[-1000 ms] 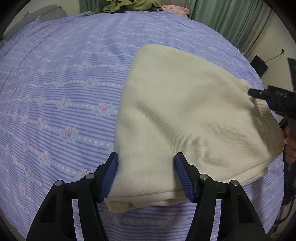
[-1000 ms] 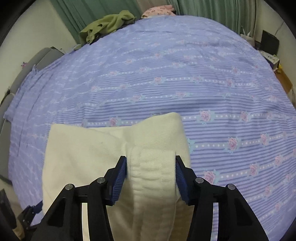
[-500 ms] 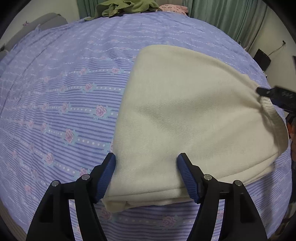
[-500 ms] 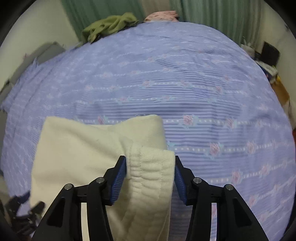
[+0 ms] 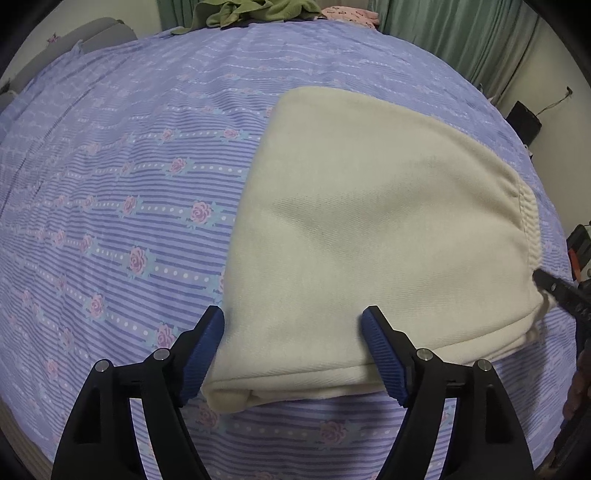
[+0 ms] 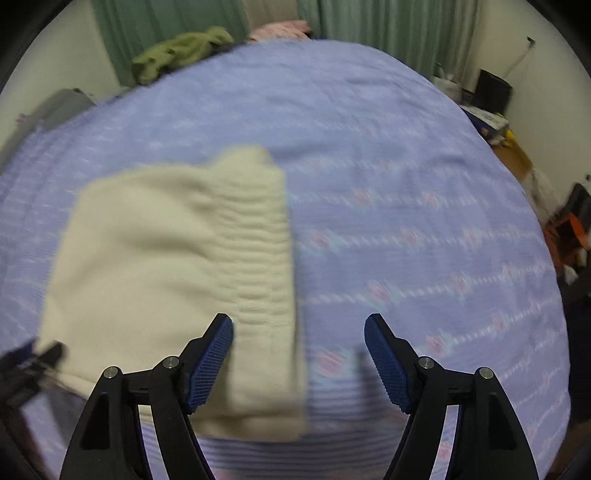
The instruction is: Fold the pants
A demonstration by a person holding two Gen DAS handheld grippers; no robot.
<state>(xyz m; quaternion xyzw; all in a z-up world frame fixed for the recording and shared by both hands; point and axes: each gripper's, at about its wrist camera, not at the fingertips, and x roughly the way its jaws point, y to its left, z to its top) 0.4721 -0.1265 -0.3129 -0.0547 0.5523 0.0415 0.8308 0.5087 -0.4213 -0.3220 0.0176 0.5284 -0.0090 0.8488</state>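
The cream pants (image 5: 369, 236) lie folded into a thick rectangle on the purple rose-patterned bedsheet (image 5: 122, 177). My left gripper (image 5: 293, 332) hangs over their near left corner, its jaws opening; the cloth lies under and between the blue pads (image 5: 207, 350), which do not press on it. In the blurred right wrist view, my right gripper (image 6: 299, 332) is also opening. The ribbed waistband (image 6: 258, 258) rests flat on the bed, its edge between the jaws near the left pad and not gripped. The right gripper's tip (image 5: 554, 291) shows at the waistband end.
A green heap of clothes (image 5: 255, 9) and a pink garment (image 5: 351, 14) lie at the bed's far edge, before green curtains (image 5: 461, 33). A black box (image 6: 493, 90) and floor clutter (image 6: 569, 229) stand off the bed's right side. Grey cushions (image 5: 99, 33) are far left.
The right gripper let go of the ribbed waistband, spread its jaws and swung right and toward the bed's near edge; the waistband dropped flat. The left jaws widened over the corner.
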